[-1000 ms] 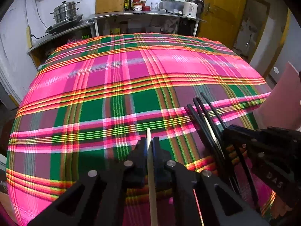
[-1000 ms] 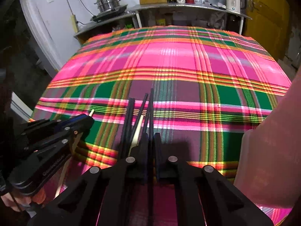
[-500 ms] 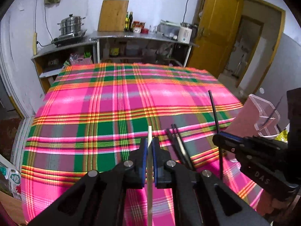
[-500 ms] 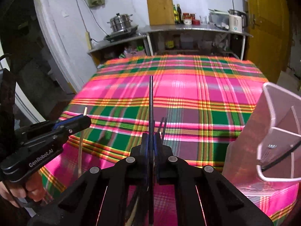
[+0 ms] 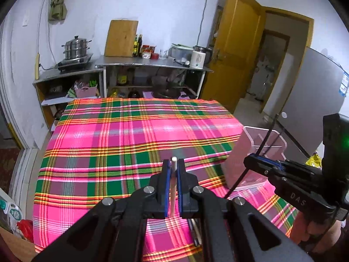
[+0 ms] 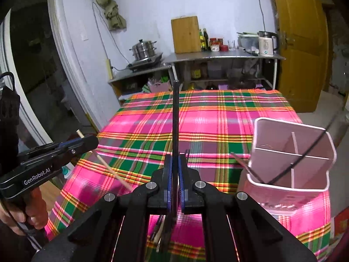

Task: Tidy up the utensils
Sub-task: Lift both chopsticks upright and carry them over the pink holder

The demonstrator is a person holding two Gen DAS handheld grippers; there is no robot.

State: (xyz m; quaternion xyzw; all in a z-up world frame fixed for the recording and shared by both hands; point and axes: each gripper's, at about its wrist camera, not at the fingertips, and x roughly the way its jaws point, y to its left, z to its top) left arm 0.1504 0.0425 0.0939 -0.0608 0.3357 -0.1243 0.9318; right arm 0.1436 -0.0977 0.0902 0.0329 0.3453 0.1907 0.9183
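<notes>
Left tongs [image 5: 174, 168] clamped on pale chopstick [image 5: 173, 187], right tongs [image 6: 175, 170] on black chopstick [image 6: 175, 118]; both newly lifted off plaid table [image 6: 218, 118], bound for pink holder [image 6: 290, 150].

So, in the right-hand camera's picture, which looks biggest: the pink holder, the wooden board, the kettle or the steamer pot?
As they look in that view:
1. Pink holder, by far, though it sits nearest the camera.
2. Wooden board.
3. Steamer pot and kettle look about alike, so I won't rank them.
</notes>
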